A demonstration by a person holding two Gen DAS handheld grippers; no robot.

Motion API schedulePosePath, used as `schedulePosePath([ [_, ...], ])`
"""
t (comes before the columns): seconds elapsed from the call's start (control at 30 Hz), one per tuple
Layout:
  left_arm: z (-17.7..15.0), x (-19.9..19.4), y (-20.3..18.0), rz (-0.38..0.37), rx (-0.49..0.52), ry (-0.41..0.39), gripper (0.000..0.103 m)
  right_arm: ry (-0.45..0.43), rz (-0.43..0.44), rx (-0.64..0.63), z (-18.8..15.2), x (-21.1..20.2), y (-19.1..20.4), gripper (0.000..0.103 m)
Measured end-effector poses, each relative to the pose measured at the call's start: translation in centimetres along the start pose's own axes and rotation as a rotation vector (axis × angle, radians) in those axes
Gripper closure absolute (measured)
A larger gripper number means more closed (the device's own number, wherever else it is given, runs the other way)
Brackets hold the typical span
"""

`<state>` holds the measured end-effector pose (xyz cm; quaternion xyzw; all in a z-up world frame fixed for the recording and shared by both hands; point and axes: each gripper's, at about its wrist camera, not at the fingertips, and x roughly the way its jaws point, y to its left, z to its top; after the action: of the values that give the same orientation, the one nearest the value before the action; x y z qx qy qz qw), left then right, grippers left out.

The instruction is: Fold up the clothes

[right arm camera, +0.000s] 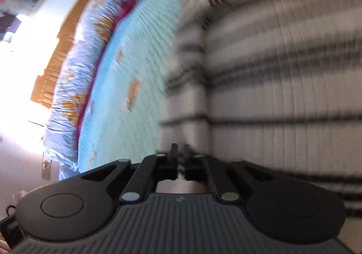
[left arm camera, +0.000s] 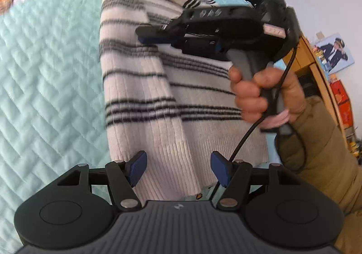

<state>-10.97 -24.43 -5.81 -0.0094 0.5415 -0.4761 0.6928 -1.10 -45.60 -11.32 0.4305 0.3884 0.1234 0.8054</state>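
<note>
Ribbed knit, pale with dark stripes, made up the sweater [left arm camera: 140, 86], which lay spread on the quilted turquoise bed [left arm camera: 49, 77], one sleeve folded in over the body. The right claw [left arm camera: 144, 35] was seen nearly pressed together at the sleeve's edge; whether cloth was pinched could not be told through the blur. The left claw [left arm camera: 178, 169] was held spread and empty above the hem. A neat fold would probably be helped if the sleeve were kept taut and laid parallel to the side seam.
</note>
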Motion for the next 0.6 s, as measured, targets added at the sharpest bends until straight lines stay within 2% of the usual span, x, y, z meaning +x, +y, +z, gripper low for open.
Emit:
schedulePosePath([
  [0.1, 2.0, -1.0, -0.2, 0.01, 0.015, -0.07, 0.038, -0.08, -0.022, 0.022, 3.1, -1.0, -0.2, 0.086],
  [0.17, 3.9, -0.4, 0.2, 0.028, 0.009, -0.091, 0.038, -0.122, -0.038, 0.059, 5.0, -0.7, -1.5, 0.065],
  [0.3, 8.1, 2.4, 0.9, 0.051, 0.009, -0.112, 0.038, -0.143, -0.04, 0.155, 8.3, 1.9, -4.1, 0.064],
  [0.37, 9.3, 3.5, 1.2, 0.038, 0.006, -0.126, 0.038, -0.152, -0.058, 0.171, 9.2, 3.0, -4.7, 0.065],
  [0.43, 9.7, 4.5, 1.7, 0.022, -0.012, -0.112, 0.038, -0.14, -0.033, 0.206, 9.9, 4.0, -5.3, 0.065],
  [0.53, 9.4, 5.7, 2.4, 0.019, -0.035, -0.086, 0.038, -0.125, -0.036, 0.185, 10.7, 5.3, -5.0, 0.065],
  [0.6, 9.0, 5.7, 2.7, 0.004, -0.039, -0.093, 0.038, -0.104, -0.058, 0.111, 10.9, 5.6, -4.0, 0.073],
])
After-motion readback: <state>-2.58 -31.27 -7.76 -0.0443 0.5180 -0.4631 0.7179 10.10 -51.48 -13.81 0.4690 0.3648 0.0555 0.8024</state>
